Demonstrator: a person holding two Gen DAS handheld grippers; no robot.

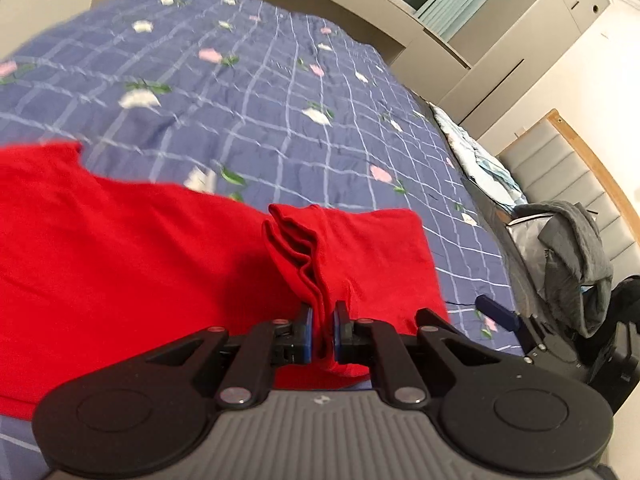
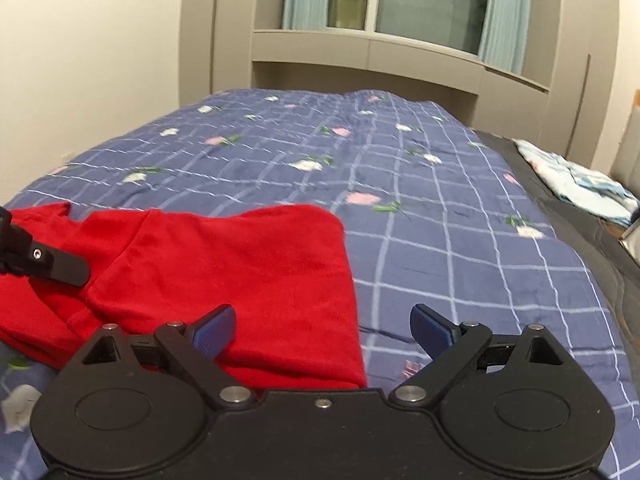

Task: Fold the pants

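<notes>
Red pants (image 1: 140, 248) lie partly folded on a blue checked floral quilt (image 1: 260, 92). My left gripper (image 1: 323, 320) is shut on a bunched, layered edge of the red cloth, which rises in pleats between the blue pads. In the right wrist view the red pants (image 2: 240, 264) spread to the left and under my right gripper (image 2: 322, 326), whose blue-padded fingers (image 2: 212, 330) stand wide open with nothing pinched; the folded right edge of the cloth runs between them. Part of the left gripper's black finger (image 2: 52, 266) shows at the far left over the cloth.
The quilt (image 2: 440, 208) covers a bed that runs to a beige cabinet wall and window (image 2: 420, 8). A pale folded cloth (image 2: 576, 184) lies at the bed's right side. A grey garment (image 1: 576, 264) drapes over dark gear beside a padded headboard (image 1: 572, 168).
</notes>
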